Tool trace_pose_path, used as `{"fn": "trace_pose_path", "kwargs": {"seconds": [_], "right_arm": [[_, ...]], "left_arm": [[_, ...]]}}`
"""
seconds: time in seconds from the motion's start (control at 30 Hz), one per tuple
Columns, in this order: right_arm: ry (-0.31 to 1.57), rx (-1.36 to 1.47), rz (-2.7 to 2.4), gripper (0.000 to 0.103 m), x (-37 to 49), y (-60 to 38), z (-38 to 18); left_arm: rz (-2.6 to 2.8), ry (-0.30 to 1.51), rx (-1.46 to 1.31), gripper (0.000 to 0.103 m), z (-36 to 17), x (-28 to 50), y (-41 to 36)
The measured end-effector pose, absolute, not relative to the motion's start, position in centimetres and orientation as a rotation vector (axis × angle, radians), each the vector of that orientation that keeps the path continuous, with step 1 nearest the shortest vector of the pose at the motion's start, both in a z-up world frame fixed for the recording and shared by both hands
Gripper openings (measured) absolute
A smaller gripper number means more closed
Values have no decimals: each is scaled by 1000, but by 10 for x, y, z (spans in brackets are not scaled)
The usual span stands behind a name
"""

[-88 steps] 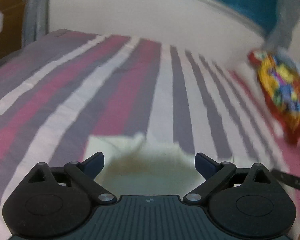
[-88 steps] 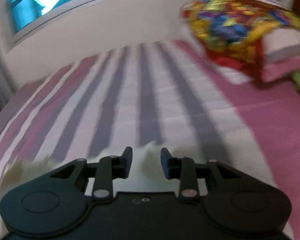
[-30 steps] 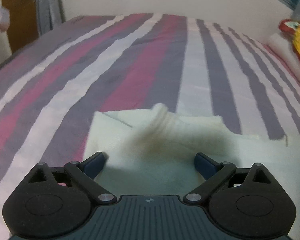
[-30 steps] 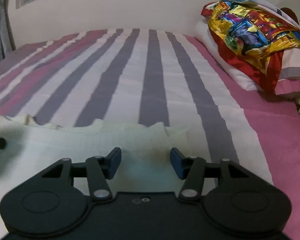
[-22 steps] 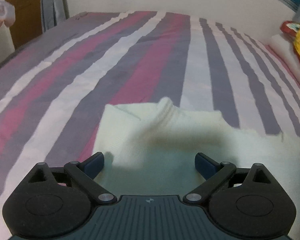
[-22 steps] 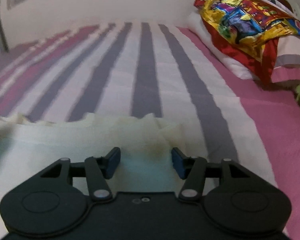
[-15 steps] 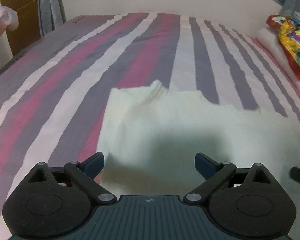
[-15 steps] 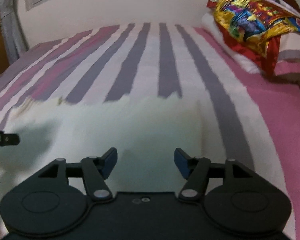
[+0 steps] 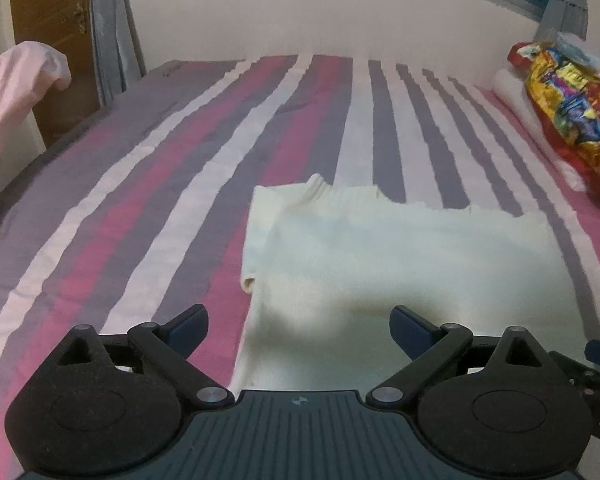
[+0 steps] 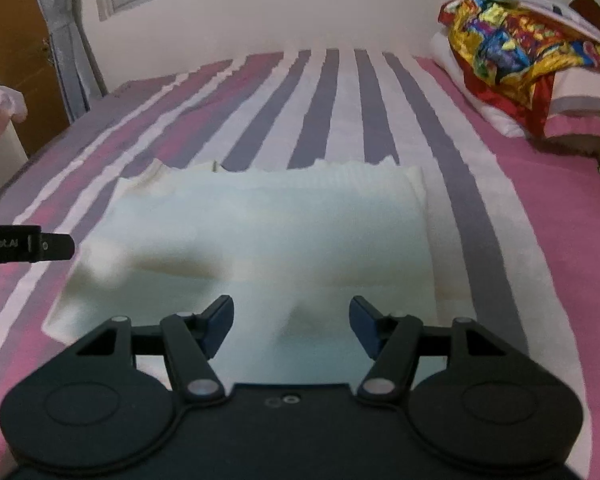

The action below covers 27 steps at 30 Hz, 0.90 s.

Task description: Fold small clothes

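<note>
A cream knit garment (image 9: 400,256) lies folded flat on the striped bed, its ribbed collar at the far edge. It also shows in the right wrist view (image 10: 268,232). My left gripper (image 9: 298,326) is open and empty, just above the garment's near left edge. My right gripper (image 10: 291,324) is open and empty above the garment's near edge. The tip of the left gripper shows at the left of the right wrist view (image 10: 28,244).
The bed has a sheet with pink, grey and white stripes (image 9: 228,152). A colourful pillow stack (image 10: 520,48) lies at the right. Pink cloth (image 9: 16,92) hangs at the left, near a wooden door (image 9: 48,20). A wall with a window runs behind the bed.
Both grippers have pulled back and risen from the garment, so more of it shows. The right gripper, nearly shut 2.9 s ago, has opened wide. The garment lies flat.
</note>
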State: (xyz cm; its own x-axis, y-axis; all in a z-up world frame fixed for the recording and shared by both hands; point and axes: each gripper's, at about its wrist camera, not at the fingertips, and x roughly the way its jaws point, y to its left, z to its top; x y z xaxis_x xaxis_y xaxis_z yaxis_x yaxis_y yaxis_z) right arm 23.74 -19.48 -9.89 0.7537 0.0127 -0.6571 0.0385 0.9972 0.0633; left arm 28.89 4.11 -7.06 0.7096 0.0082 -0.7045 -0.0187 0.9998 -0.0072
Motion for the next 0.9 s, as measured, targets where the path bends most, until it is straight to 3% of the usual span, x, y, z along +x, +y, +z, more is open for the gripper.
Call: {"fn": "trace_pose_path", "kwargs": {"seconds": [0.9], "right_arm": [[673,86,7,65,206,-188,-74]], "left_arm": [[12,732,-4,97,-46,261,29]]}}
